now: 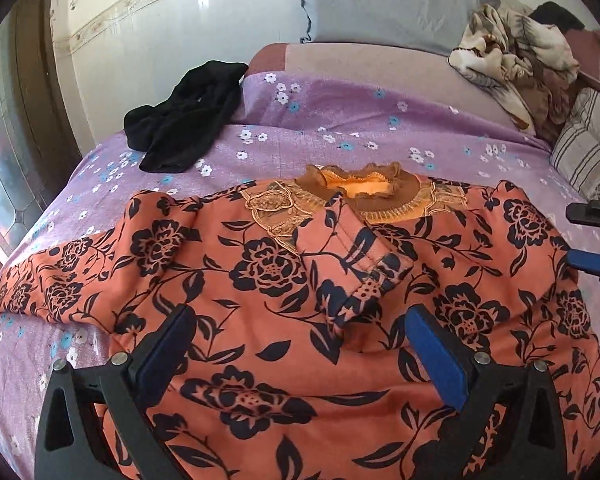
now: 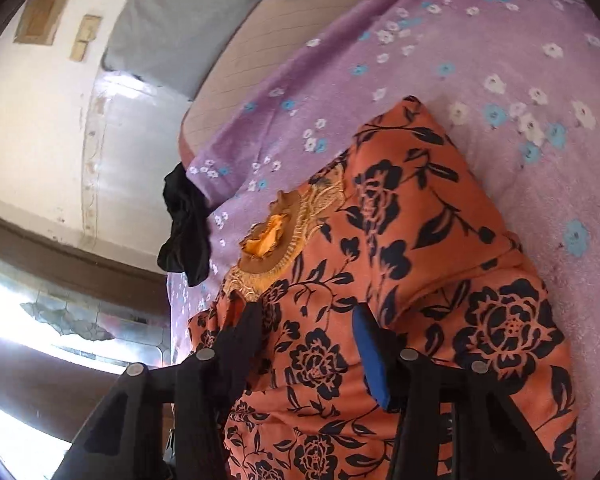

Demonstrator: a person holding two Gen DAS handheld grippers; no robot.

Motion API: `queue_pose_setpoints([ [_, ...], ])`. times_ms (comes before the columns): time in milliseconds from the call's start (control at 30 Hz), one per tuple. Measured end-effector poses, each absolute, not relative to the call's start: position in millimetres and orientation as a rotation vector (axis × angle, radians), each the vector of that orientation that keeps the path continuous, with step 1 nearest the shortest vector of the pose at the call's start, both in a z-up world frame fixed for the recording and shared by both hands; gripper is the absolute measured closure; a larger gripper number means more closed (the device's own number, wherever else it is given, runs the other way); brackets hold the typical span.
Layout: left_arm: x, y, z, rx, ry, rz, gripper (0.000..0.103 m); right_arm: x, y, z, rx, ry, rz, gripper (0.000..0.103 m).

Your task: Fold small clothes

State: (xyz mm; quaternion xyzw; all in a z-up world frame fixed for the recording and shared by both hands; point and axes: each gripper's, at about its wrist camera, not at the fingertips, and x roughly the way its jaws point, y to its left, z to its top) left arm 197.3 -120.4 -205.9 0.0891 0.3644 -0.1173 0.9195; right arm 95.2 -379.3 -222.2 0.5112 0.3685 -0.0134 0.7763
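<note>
So the orange floral top is spread flat mid-bed on the purple sheet, collar toward the far edge, one sleeve folded across its chest. Left gripper hovers wide open over it, empty. Right gripper is partly open above the fabric, nothing pinched.

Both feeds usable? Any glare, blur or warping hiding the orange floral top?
Left wrist view: sharp, the orange floral top evenly lit, fisheye bending the bed edges. Right wrist view: tilted, window blown out lower left, top still clear.
</note>
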Motion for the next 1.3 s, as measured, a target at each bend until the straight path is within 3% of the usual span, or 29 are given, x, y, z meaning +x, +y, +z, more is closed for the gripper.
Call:
queue_pose_setpoints([
  [200,226,-148,-221,0.231,0.778,-0.203,0.001,94,-410,-226,1.122,0.767,-0.091,0.055],
  [233,231,-150,-223,0.243,0.795,-0.189,0.013,92,-417,-226,1.126,0.75,-0.11,0.057],
  [267,236,-149,-224,0.237,0.815,-0.192,0.037,90,-424,-225,1.131,0.73,-0.127,0.059],
  [300,241,-146,-226,0.217,0.843,-0.212,0.05,89,-431,-224,1.138,0.707,-0.141,0.061],
  [333,245,-142,-230,0.189,0.875,-0.231,0.076,88,-437,-223,1.146,0.683,-0.149,0.064],
  [367,249,-135,-232,0.159,0.905,-0.239,0.095,87,-443,-222,1.156,0.655,-0.152,0.065],
  [500,256,-108,-222,0.033,0.907,-0.261,0.096,99,-449,-223,1.175,0.599,-0.092,0.065],
  [667,260,-91,-205,0.022,0.839,-0.253,0.096,126,-428,-250,1.164,0.747,-0.059,0.065],
  [833,271,-74,-211,-0.071,0.912,-0.26,0.096,135,-414,-265,1.082,0.88,-0.117,0.064],
  [1133,284,-60,-230,-0.078,0.99,-0.201,0.091,137,-404,-259,1.023,0.872,-0.071,0.062],
  [1200,281,-59,-223,-0.065,0.972,-0.188,0.085,145,-397,-273,1.007,0.974,-0.068,0.062],
  [1300,276,-43,-199,-0.059,0.898,-0.127,0.069,144,-396,-271,0.986,0.978,-0.074,0.066],
])
